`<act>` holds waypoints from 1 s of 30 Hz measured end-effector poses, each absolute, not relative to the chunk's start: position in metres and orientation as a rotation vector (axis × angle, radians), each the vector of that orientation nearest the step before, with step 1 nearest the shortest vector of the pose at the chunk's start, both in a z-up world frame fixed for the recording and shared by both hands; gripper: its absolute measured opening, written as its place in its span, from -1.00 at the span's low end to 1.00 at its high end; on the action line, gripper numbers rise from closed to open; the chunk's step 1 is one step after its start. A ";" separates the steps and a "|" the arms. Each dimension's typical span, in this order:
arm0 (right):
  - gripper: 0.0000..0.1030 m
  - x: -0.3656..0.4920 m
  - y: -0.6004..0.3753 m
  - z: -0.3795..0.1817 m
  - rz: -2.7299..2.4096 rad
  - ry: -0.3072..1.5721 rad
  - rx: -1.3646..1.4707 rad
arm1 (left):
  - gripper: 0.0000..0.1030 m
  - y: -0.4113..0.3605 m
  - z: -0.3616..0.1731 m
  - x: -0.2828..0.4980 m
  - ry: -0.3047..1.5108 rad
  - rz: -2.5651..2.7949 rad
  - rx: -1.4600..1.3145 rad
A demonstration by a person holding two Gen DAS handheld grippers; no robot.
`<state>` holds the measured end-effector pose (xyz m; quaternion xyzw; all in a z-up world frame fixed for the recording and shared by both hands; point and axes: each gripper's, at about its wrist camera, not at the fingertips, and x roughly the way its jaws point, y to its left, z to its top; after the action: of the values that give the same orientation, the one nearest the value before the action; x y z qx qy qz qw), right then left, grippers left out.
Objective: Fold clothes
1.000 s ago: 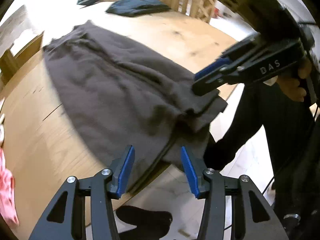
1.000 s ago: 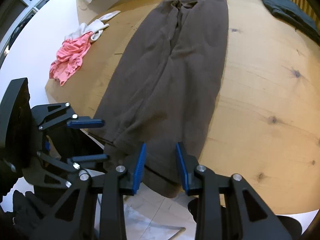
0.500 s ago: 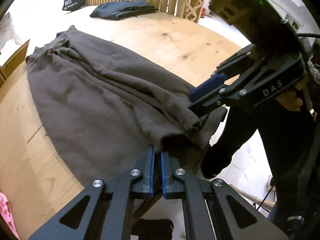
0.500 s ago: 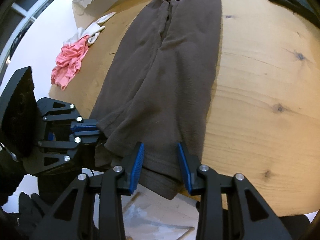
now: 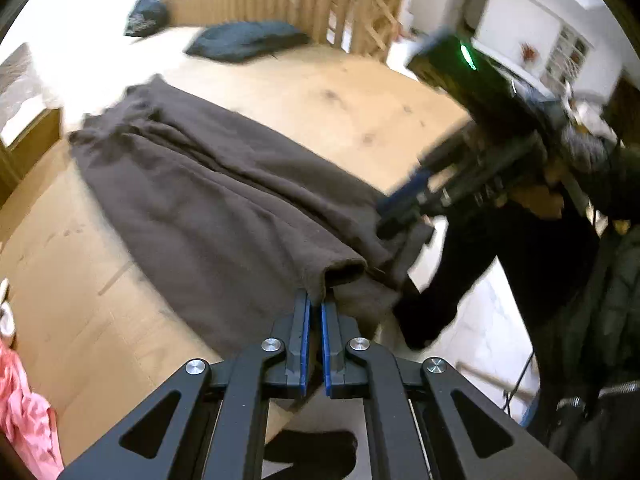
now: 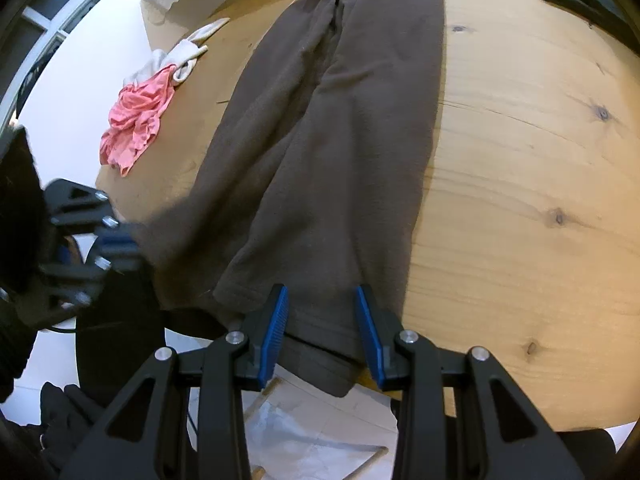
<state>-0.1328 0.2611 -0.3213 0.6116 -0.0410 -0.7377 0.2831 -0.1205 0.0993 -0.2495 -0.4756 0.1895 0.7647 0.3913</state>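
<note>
- Left gripper (image 5: 315, 308): black jaws with blue ribbed pads pinched together on the near hem of the brown trousers (image 5: 224, 208), a bunched tuck of cloth caught at the tips.
- Right gripper (image 6: 322, 312): jaws parted, blue pads either side of the other trouser cuff, cloth between them but not pressed; seen blurred at right in the left wrist view, held by a hand (image 5: 536, 196).
- Brown trousers: soft, matte, fleecy fabric, laid lengthwise on the table (image 6: 520, 160), waistband at the far end, both legs side by side, cuffs at the near edge and drooping a little over it.
- Long shallow creases along the legs; bunched folds near the crotch; a stitched hem band across each cuff.
- Near-left cuff lifted into a small hollow fold just beyond the left gripper's tips.
- Table: pale wood with dark knots and fine grain lines, rounded near edge.
- Pink garment (image 6: 136, 120): thin, crumpled, heaped on the left part of the table, well apart from the trousers.
- White garment (image 6: 188, 52): ribbed straps, lying just beyond the pink one and touching it.
- Dark folded garment (image 5: 244, 40): flat, dull navy-black, on the far right of the table, apart from the trousers.
- Dark bag (image 5: 146, 20) at far left, past the table.
- Wooden slatted railing (image 5: 320, 4) behind the far end.
- Pale tiled floor (image 6: 312, 432) below the near edge.
- Person's dark-clothed legs at near right in the left wrist view.
</note>
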 end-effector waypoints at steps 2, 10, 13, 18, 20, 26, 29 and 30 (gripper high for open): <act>-0.31 -0.134 0.261 -0.321 -1.975 -0.107 1.644 | -0.92 0.110 -0.269 -0.119 0.554 1.904 -1.240; -0.31 -0.137 0.253 -0.282 -2.031 -0.155 1.526 | -0.67 0.113 -0.260 -0.106 0.548 1.884 -1.239; -0.31 -0.147 0.239 -0.277 -2.011 -0.155 1.497 | -0.61 0.107 -0.247 -0.098 0.548 1.886 -1.222; -0.31 -0.159 0.236 -0.293 -1.972 -0.185 1.571 | -0.29 0.121 -0.241 -0.102 0.606 1.977 -1.145; -0.31 -0.155 0.239 -0.297 -1.973 -0.171 1.585 | -0.25 0.133 -0.248 -0.106 0.654 1.989 -1.133; -0.31 -0.146 0.264 -0.295 -1.991 -0.244 1.586 | -0.75 0.123 -0.263 -0.131 0.538 1.959 -1.209; -0.31 -0.144 0.269 -0.290 -1.983 -0.272 1.563 | -0.78 0.090 -0.240 -0.143 0.314 1.988 -1.234; -0.31 -0.144 0.269 -0.288 -1.978 -0.273 1.554 | -0.78 0.079 -0.232 -0.145 0.244 1.995 -1.233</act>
<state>-0.1440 0.2689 -0.2884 0.5856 -0.1028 -0.7456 0.3011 -0.1449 0.0790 -0.2322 -0.4833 0.0956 0.7819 0.3819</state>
